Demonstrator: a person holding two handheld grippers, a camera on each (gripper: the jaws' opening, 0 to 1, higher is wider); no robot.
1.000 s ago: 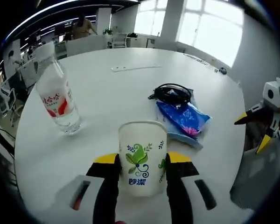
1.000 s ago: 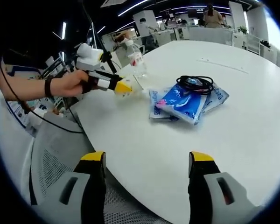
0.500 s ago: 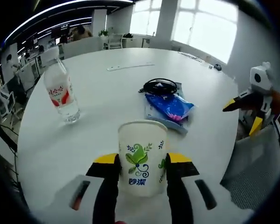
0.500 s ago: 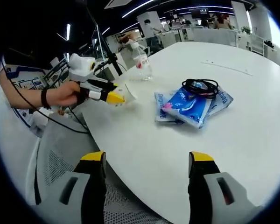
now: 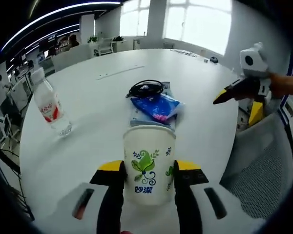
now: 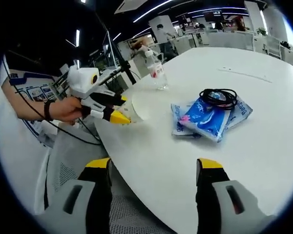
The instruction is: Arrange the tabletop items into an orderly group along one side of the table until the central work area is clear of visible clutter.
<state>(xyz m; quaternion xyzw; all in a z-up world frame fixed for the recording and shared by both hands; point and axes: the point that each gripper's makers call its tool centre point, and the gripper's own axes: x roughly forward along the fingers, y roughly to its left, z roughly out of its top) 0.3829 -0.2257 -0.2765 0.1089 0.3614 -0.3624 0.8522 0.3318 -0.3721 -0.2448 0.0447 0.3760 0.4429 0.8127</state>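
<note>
My left gripper (image 5: 149, 168) is shut on a white paper cup (image 5: 149, 163) with a green leaf print, held above the near edge of the round white table (image 5: 97, 122). In the right gripper view that same left gripper (image 6: 118, 111) holds the cup (image 6: 132, 111) at the table's left rim. A water bottle (image 5: 50, 108) with a red label stands to the left. Blue wipe packets (image 5: 157, 107) lie mid-table with a coiled black cable (image 5: 145, 88) on them. My right gripper (image 6: 154, 168) is open over the table edge; it also appears as the right gripper (image 5: 239, 97) in the left gripper view.
A grey mesh chair (image 5: 263, 165) stands by the table's right side. A flat white strip (image 5: 121, 73) lies farther back on the table. Desks and chairs (image 6: 205, 34) fill the office behind. A person's hand (image 6: 63, 108) holds the left gripper.
The left gripper's camera has swung so bottle, packets and cable shifted left in its view. The right gripper's view has drifted, with the packets moving right. The cup stays held.
</note>
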